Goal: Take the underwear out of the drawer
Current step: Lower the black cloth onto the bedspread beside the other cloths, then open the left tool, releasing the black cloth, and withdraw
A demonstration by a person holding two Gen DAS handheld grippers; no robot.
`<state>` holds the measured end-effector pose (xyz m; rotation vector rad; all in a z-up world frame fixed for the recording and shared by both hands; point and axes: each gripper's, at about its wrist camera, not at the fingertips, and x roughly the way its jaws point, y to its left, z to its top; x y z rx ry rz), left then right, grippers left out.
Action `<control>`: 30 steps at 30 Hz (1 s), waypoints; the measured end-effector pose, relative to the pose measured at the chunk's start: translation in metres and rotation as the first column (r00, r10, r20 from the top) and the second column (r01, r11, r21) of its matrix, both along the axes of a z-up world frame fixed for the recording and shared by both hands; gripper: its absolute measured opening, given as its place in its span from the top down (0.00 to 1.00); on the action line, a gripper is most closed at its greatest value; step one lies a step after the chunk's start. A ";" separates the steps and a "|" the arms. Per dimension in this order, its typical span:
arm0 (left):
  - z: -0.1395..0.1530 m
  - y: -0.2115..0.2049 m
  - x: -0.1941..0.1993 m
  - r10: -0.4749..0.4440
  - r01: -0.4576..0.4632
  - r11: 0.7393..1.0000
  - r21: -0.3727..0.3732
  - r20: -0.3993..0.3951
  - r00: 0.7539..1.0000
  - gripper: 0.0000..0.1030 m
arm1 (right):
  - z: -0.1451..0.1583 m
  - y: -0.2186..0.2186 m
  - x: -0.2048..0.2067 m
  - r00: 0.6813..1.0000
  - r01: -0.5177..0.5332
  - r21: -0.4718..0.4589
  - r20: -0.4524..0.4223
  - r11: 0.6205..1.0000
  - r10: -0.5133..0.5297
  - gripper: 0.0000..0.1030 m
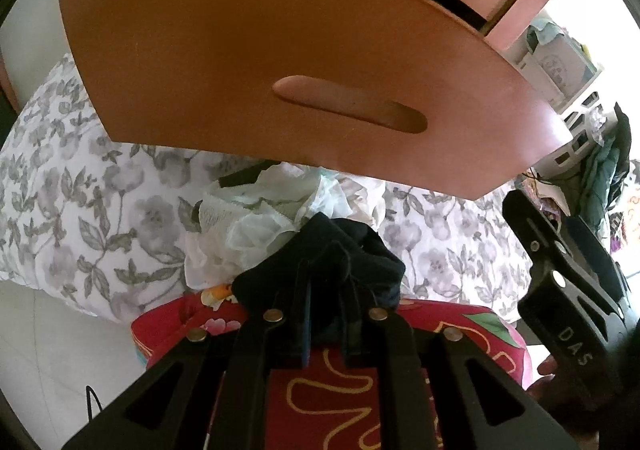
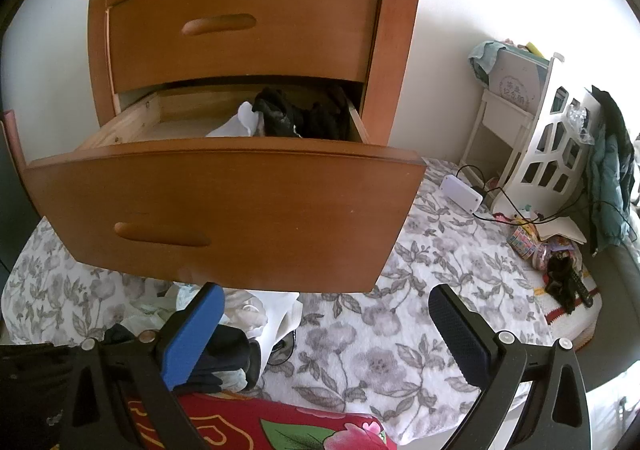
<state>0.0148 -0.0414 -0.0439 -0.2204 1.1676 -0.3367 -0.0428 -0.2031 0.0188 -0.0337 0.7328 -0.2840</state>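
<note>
The lower drawer (image 2: pixel 224 206) of a wooden nightstand (image 2: pixel 394 62) stands pulled out. Black and white underwear (image 2: pixel 296 118) lies inside it at the back right. In the left wrist view the drawer front (image 1: pixel 280 70) fills the top. My left gripper (image 1: pixel 326 282) is shut on a dark navy piece of underwear (image 1: pixel 360 254), held below the drawer and over a heap of pale underwear (image 1: pixel 260 210) on the bed. My right gripper (image 2: pixel 328 330) is open in front of the drawer, holding nothing. Its blue-padded left finger (image 2: pixel 196 334) sits over the heap (image 2: pixel 248 314).
A bed with a grey floral sheet (image 2: pixel 380 330) lies under the drawer. A red patterned cloth (image 2: pixel 280 426) is at the near edge. A white rack (image 2: pixel 552 154), cables, a white box (image 2: pixel 462 192), a green jacket (image 2: pixel 608 186) and small clutter crowd the right.
</note>
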 end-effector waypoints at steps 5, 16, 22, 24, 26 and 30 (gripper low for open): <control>-0.002 0.003 0.001 0.012 -0.012 1.000 -0.018 -0.006 1.000 0.87 | 0.000 0.000 0.000 1.000 0.000 0.000 -0.001 1.000 0.000 0.00; 0.004 0.007 -0.002 0.027 -0.027 0.999 -0.045 -0.004 1.000 0.79 | -0.001 0.000 0.001 1.000 -0.003 0.003 -0.008 1.000 0.003 0.00; 0.013 0.009 -0.005 0.025 -0.024 0.999 -0.034 0.025 0.999 0.60 | -0.002 0.000 0.000 1.000 -0.003 0.003 -0.008 1.000 0.003 0.00; 0.017 0.009 -0.006 0.028 -0.027 0.999 -0.031 0.037 0.999 0.52 | -0.002 0.000 0.000 1.000 -0.003 0.003 -0.008 1.000 0.003 0.00; 0.020 0.011 -0.006 0.038 -0.036 0.999 -0.029 0.050 0.998 0.42 | -0.002 0.000 0.000 1.000 -0.003 0.003 -0.008 1.000 0.003 0.00; 0.022 0.014 -0.006 0.060 -0.059 0.998 -0.022 0.055 0.997 0.35 | -0.001 0.000 0.001 1.000 -0.003 0.002 -0.009 1.000 0.003 0.00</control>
